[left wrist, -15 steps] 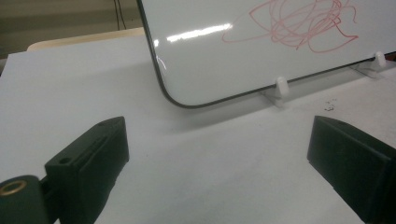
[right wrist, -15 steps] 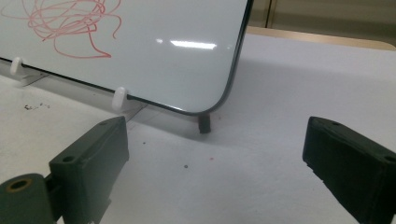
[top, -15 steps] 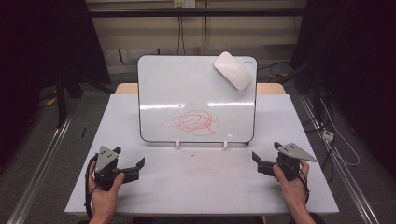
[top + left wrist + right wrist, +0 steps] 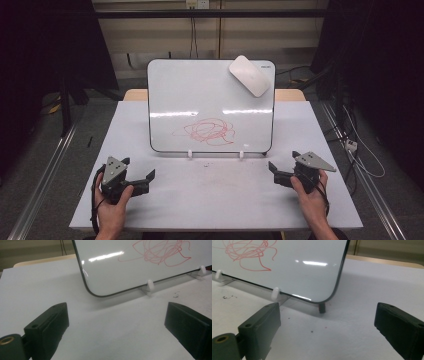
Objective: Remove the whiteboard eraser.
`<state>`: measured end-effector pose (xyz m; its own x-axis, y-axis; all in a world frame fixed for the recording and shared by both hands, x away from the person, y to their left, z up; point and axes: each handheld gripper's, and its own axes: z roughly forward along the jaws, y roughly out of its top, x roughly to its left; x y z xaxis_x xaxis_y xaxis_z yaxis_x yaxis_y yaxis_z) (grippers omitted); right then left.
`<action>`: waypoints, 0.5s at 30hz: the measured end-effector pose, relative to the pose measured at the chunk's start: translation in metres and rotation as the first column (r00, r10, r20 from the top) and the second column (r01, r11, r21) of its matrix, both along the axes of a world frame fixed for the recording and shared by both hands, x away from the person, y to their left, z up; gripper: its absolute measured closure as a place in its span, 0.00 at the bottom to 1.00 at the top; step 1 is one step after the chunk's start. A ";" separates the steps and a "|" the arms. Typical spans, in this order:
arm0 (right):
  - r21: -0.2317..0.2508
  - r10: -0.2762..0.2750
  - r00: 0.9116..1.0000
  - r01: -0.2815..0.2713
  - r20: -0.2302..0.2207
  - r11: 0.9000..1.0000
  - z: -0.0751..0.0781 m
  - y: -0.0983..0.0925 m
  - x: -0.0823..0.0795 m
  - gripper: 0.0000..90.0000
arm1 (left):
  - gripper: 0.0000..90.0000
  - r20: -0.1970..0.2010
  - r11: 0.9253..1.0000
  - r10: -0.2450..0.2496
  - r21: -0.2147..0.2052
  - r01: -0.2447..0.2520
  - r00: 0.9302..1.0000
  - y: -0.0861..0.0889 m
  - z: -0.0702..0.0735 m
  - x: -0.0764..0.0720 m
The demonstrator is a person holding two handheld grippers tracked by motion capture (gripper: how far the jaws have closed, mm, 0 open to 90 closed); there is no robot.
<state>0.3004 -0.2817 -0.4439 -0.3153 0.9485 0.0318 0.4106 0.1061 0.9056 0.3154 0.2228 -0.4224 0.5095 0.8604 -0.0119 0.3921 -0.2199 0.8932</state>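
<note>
High view. No shift against half a second ago: left gripper (image 4: 139,166) near the counter's (image 4: 215,205) front-left corner, right gripper (image 4: 283,159) near the front-right, both in the same spots, jaws apart, nothing between them. Whiteboard (image 4: 210,95) upright on small white clips at the middle of the counter, toward the far edge; red scribble (image 4: 210,131) low on its face, untouched. White oval eraser (image 4: 249,75), smooth and rounded, clinging to the board's upper right corner. Judged from this: wiping not yet begun, eraser yet to be fetched.

Left gripper view. Matte black blocky jaws of the left gripper (image 4: 117,317) spread wide over bare, pale, slightly speckled counter. Glossy board (image 4: 120,272) ahead, thin dark rim, rounded corner, lamp glare across it; scribble (image 4: 160,252) in thin looping lines; rounded white clip (image 4: 149,285) under the lower edge.

Right gripper view. Right gripper (image 4: 327,320) likewise gaping and empty. Board's other rounded corner (image 4: 312,275) close ahead, a clip (image 4: 275,293) and a short dark foot (image 4: 321,307) beneath it, a few crumbs on the counter.
</note>
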 end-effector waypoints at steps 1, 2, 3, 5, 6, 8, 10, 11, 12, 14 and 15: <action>0.000 0.000 1.000 0.000 0.000 1.000 0.000 0.000 0.000 0.07 | 0.06 -0.002 1.000 -0.001 0.000 0.001 1.000 0.000 0.000 0.000; -0.001 0.016 1.000 -0.016 0.009 1.000 0.002 0.001 0.000 0.07 | 0.06 -0.006 1.000 -0.002 0.003 0.002 1.000 -0.001 -0.001 0.000; 0.005 0.030 0.999 -0.030 0.017 1.000 0.003 0.001 0.000 0.05 | 0.06 -0.006 1.000 -0.003 0.009 0.003 1.000 -0.001 -0.001 0.000; -0.005 0.036 0.999 -0.036 0.021 0.999 0.006 0.003 0.001 0.06 | 0.06 -0.001 1.000 0.000 0.017 0.000 1.000 -0.001 -0.001 0.000; -0.005 0.039 0.999 -0.039 0.021 0.999 0.007 0.004 0.002 0.07 | 0.06 0.001 1.000 -0.001 0.013 0.001 1.000 -0.002 -0.001 0.001; -0.013 0.047 0.999 -0.047 0.021 0.999 0.008 0.007 0.005 0.07 | 0.06 0.000 1.000 -0.003 0.014 0.003 1.000 -0.002 -0.001 0.001; -0.015 0.059 0.998 -0.059 0.020 0.998 0.009 0.009 0.010 0.07 | 0.06 -0.003 1.000 -0.004 0.021 0.004 1.000 -0.002 -0.001 0.001; -0.014 0.063 0.998 -0.062 0.023 0.998 0.011 0.011 0.012 0.07 | 0.06 -0.005 1.000 -0.005 0.017 0.005 1.000 -0.002 -0.002 0.001; -0.017 0.069 0.997 -0.068 0.028 0.998 0.014 0.012 0.014 0.07 | 0.06 -0.002 1.000 -0.004 0.022 0.004 1.000 -0.002 -0.001 0.002; -0.028 0.079 0.996 -0.077 0.040 0.997 0.019 0.015 0.019 0.07 | 0.06 0.002 1.000 -0.002 0.030 0.002 1.000 -0.002 -0.001 0.002; -0.031 0.084 0.996 -0.083 0.044 0.996 0.023 0.016 0.021 0.07 | 0.06 0.001 1.000 -0.002 0.030 0.002 1.000 -0.002 -0.001 0.002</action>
